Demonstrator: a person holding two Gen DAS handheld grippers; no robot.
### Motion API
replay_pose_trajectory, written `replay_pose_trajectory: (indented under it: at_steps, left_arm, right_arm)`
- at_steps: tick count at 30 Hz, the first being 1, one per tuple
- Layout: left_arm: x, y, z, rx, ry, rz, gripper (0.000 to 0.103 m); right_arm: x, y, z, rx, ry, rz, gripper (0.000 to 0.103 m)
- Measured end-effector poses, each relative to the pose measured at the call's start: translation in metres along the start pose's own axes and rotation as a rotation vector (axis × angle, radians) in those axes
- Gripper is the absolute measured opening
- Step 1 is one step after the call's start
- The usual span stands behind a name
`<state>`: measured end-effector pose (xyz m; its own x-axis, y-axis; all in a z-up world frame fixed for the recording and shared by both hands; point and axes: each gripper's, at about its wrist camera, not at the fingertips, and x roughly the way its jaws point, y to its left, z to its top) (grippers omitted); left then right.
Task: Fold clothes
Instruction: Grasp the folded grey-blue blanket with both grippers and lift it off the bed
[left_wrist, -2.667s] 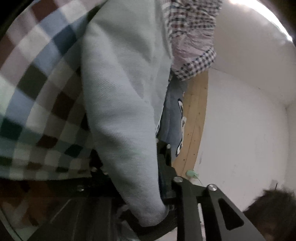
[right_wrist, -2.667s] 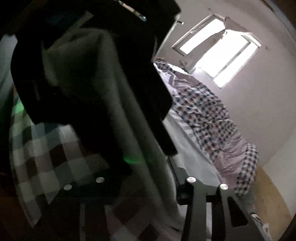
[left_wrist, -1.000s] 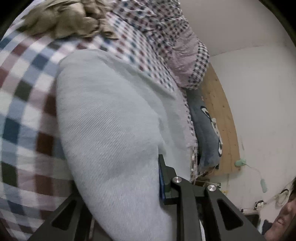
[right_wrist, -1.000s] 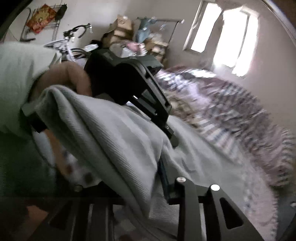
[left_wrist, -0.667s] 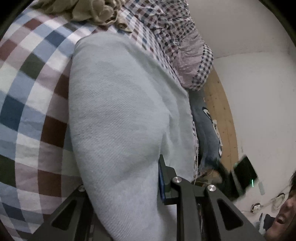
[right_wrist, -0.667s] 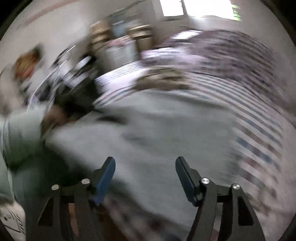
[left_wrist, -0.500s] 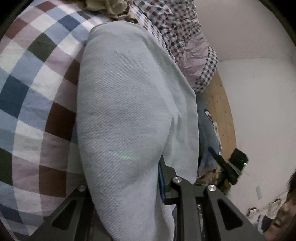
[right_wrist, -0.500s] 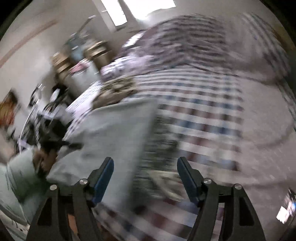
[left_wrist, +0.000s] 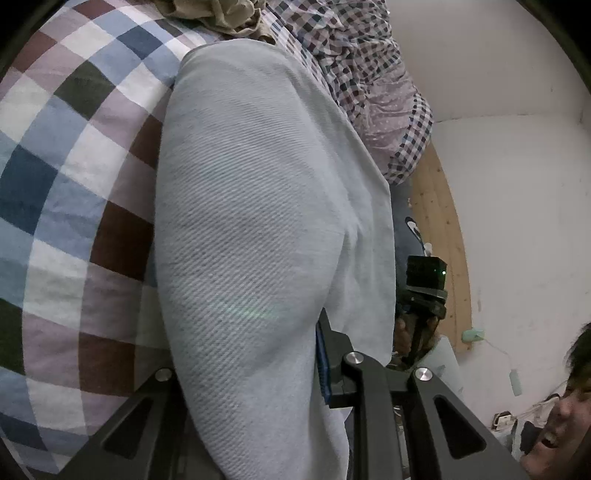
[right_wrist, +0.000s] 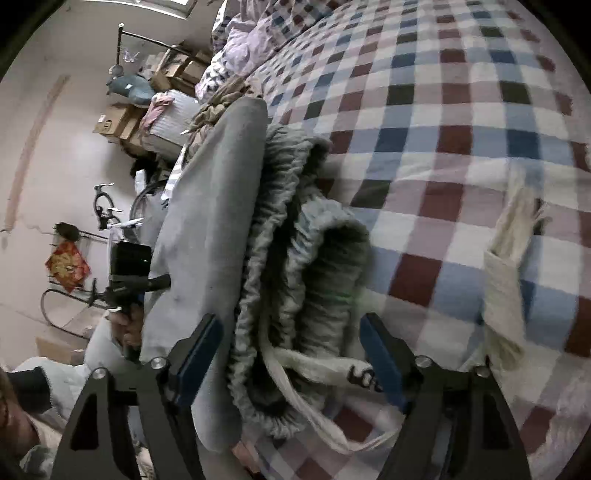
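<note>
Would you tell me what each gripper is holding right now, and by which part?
Left gripper: grey sweatpants, pinched at a folded edge. Right gripper: nothing; open around the waistband.

No wording we can make out, dark marks on the white drawstring (right_wrist: 364, 373) too blurred to read

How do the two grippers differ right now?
The left gripper is shut on the pale grey garment, cloth filling its narrow jaws; the right gripper stands wide, its jaws having just been opening, the gathered waistband lying loose between them. Both hover over the checked bedsheet.
</note>
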<state>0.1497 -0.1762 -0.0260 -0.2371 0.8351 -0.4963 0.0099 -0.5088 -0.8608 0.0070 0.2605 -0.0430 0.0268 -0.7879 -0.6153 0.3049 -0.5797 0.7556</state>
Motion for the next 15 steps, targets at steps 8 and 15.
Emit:
replay_pose_trajectory:
  at_steps: [8, 15]
  left_arm:
    - [0.001, 0.003, -0.001, -0.002, 0.009, -0.015, 0.022]
    - [0.001, 0.005, -0.002, -0.006, 0.005, -0.017, 0.022]
  right_arm:
    - [-0.002, -0.013, 0.005, 0.020, 0.014, 0.087, 0.090]
    - [0.014, 0.005, 0.006, -0.007, 0.050, 0.059, 0.103]
